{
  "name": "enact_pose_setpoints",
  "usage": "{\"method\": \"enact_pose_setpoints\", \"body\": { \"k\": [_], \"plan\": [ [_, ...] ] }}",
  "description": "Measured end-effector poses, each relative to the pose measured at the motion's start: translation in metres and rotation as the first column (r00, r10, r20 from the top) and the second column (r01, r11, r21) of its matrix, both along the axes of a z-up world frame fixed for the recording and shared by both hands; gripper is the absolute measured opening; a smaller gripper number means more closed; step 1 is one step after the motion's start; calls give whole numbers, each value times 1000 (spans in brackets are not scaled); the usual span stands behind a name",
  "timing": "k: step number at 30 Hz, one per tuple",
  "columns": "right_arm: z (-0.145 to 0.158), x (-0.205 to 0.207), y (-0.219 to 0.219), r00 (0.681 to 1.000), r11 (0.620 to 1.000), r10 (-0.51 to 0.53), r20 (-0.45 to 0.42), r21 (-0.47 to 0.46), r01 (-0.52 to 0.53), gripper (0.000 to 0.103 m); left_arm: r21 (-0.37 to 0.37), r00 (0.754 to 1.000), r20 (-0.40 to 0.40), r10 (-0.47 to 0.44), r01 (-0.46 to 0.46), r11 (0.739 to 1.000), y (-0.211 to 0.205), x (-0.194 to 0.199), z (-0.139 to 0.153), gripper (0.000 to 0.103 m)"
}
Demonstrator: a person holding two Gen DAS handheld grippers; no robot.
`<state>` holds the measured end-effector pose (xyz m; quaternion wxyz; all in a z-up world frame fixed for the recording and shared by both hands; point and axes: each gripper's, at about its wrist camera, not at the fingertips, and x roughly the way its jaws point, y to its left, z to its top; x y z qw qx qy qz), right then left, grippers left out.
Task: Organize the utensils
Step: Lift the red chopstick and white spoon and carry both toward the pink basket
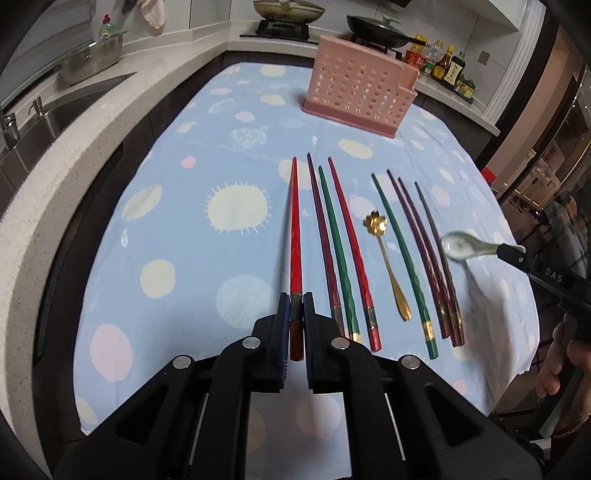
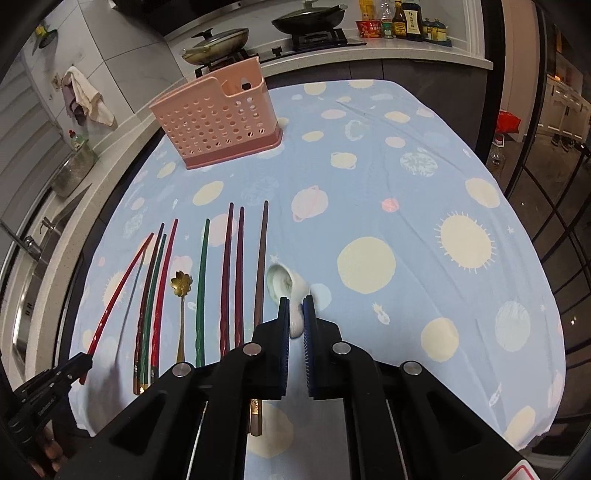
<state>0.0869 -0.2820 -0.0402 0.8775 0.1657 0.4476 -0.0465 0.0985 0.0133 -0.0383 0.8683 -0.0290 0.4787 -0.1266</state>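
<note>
My left gripper (image 1: 295, 301) is shut on the thick end of a red chopstick (image 1: 294, 229), which is lifted off the cloth and points away from me. The right wrist view shows the same gripper (image 2: 79, 363) low on the left with that chopstick (image 2: 122, 280) slanting up. My right gripper (image 2: 295, 306) is shut on the handle of a white ceramic spoon (image 2: 280, 282), also raised; the left wrist view shows this spoon (image 1: 456, 245) at the right. Several red, green and purple chopsticks (image 1: 340, 251) and a gold flower spoon (image 1: 388, 258) lie in a row. A pink perforated holder (image 1: 360, 88) stands beyond them.
A blue dotted tablecloth (image 1: 184, 192) covers the table. A sink (image 1: 55, 110) and a metal pot (image 1: 90, 61) are on the counter to the left. Pans on a stove (image 2: 310, 22) and sauce bottles (image 2: 402, 20) stand behind the table. A person's hand (image 1: 565, 354) shows at the right edge.
</note>
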Motion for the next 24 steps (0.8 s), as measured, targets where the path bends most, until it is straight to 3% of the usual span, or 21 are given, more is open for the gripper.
{"method": "enact_pose_setpoints", "body": {
  "k": [13, 24],
  "plan": [
    [43, 31, -1, 995, 999, 35, 92, -18, -33, 6, -62, 969, 244, 49, -35, 997, 7, 66, 103, 7],
    [92, 100, -19, 981, 999, 41, 190, -5, -41, 6, -89, 918, 393, 47, -13, 996, -6, 135, 179, 7]
  ]
}}
